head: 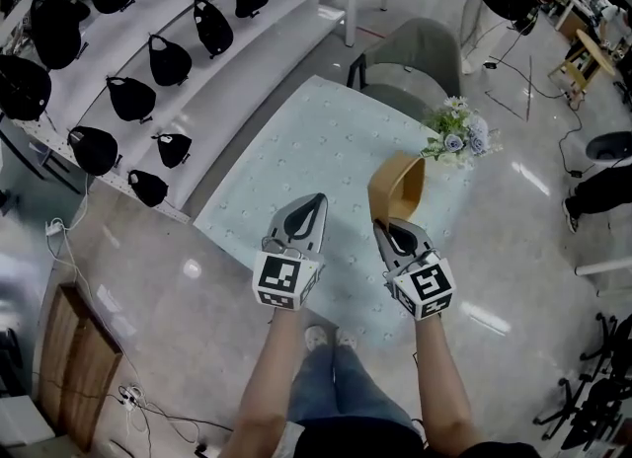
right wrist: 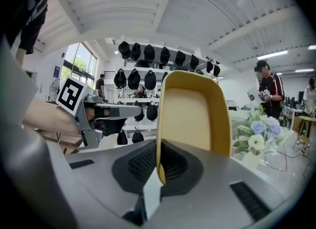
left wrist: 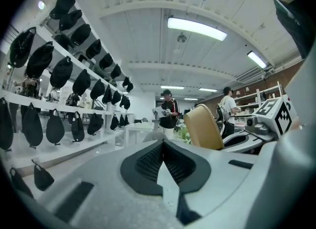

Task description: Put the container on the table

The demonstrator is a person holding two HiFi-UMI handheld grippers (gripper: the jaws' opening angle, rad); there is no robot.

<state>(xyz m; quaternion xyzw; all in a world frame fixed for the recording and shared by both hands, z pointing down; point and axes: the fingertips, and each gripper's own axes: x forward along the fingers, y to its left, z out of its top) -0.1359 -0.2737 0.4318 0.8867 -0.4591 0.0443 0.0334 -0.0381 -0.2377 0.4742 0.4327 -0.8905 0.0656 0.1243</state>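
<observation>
Inspecting the right gripper [head: 388, 226]: found its fingers [right wrist: 140, 166] drawn narrow and clamped on one wall of a tan container [right wrist: 195, 117], with the rim caught between the pads. Noted the container standing on edge, rising up and forward from those fingers, hollow side turned to their right. Confirmed from the head view as held over the near part of the counter [head: 286, 165], directly ahead of the right fingers. Logged a bunch of pale flowers [head: 456, 135] on the counter, beyond and to the right of those fingers, near the container's far end.

Found the left gripper [head: 314, 201] alongside the right one and apart from it. Found its fingers [left wrist: 148, 161] brought together at the tips, with nothing between them. Recorded the container to the right of the left fingers, not touched by them.

Noted a grey chair [head: 420, 56] at the counter's far side, well ahead of both sets of fingers. Noted white shelves [head: 229, 63] bearing black caps [head: 168, 59] off to the left of the left fingers. Sighted a person [right wrist: 269, 87] standing well beyond the flowers, ahead and to the right of the right fingers.
</observation>
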